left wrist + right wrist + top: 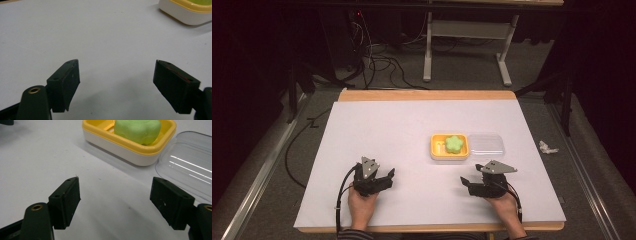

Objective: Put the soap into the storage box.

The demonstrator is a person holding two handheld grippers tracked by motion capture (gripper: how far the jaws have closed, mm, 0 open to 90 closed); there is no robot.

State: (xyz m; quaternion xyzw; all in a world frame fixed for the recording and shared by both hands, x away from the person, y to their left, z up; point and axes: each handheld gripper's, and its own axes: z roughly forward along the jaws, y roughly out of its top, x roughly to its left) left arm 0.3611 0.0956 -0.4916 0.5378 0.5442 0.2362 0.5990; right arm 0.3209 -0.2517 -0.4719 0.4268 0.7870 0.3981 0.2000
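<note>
The yellow soap dish sits on the white table cover, right of its middle, and everything else is placed from it. Inside the dish lies 1 green flower-shaped soap, resting toward the dish's right part; in the right gripper view the soap rises above the yellow rim, and the dish's lower wall is white. Just beside the dish's right edge, touching or nearly touching it, lies the clear plastic lid, flat on the cover; in the right gripper view the lid shows bright streaks of reflected light.

The right gripper is held in the person's right hand near the dish, on its near side and slightly to the right, its jaws pointing left across the cover. In the right gripper view its 2 black jaws stand apart with nothing between them; bare cover shows in the gap, and the dish and lid lie beyond the jaw tips.

The left gripper is held in the left hand, farther from the dish, on its near left side. Its 2 jaws also stand apart and grip nothing; in the left gripper view a corner of the dish shows beyond them at the upper right.
</note>
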